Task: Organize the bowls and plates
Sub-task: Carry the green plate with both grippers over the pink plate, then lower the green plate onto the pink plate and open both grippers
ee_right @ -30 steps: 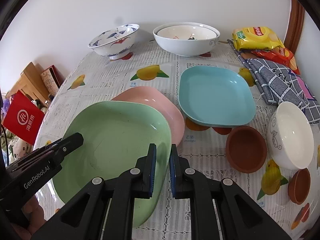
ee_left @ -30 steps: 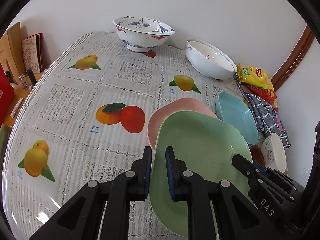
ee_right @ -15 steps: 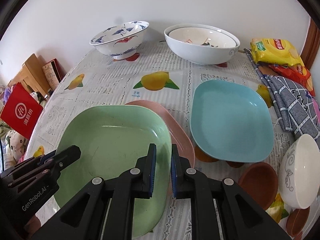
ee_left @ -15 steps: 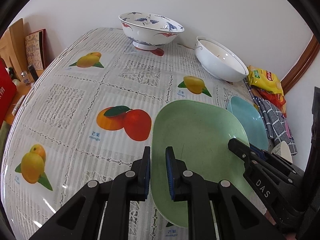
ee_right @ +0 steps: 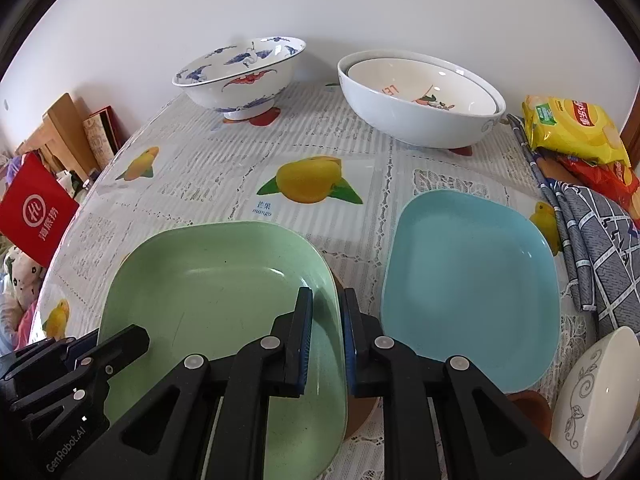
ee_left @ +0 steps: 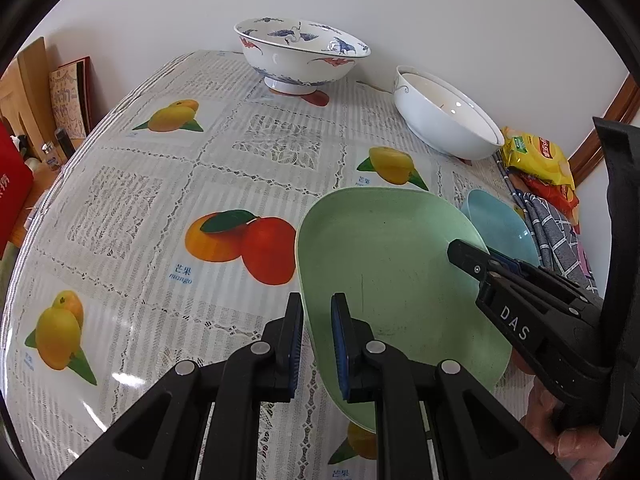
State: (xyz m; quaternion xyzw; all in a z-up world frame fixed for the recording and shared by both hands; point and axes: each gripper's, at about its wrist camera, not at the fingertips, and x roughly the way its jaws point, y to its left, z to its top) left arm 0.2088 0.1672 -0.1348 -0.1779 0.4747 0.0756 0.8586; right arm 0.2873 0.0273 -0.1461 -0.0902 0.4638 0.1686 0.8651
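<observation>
A green plate [ee_left: 392,276] [ee_right: 216,296] is held between both grippers. My left gripper [ee_left: 316,344] is shut on its left rim; my right gripper [ee_right: 325,332] is shut on its right rim. The green plate lies over a pink plate, whose edge [ee_right: 362,412] shows just under my right gripper. A blue plate [ee_right: 472,288] [ee_left: 500,224] lies to the right. A blue-and-red patterned bowl [ee_right: 240,76] [ee_left: 300,54] and a large white bowl [ee_right: 416,104] [ee_left: 444,116], with a second bowl nested inside, stand at the back.
A small white bowl [ee_right: 596,400] and a brown dish [ee_right: 528,408] sit at the right front. Snack bags [ee_right: 572,128] and a checked cloth [ee_right: 600,240] lie on the right. The table [ee_left: 132,200] has a fruit-print cover. A red bag [ee_right: 34,208] stands off its left edge.
Both grippers have carried the green plate away from me over the pink plate, which now is almost fully covered. The bowls at the back appear closer.
</observation>
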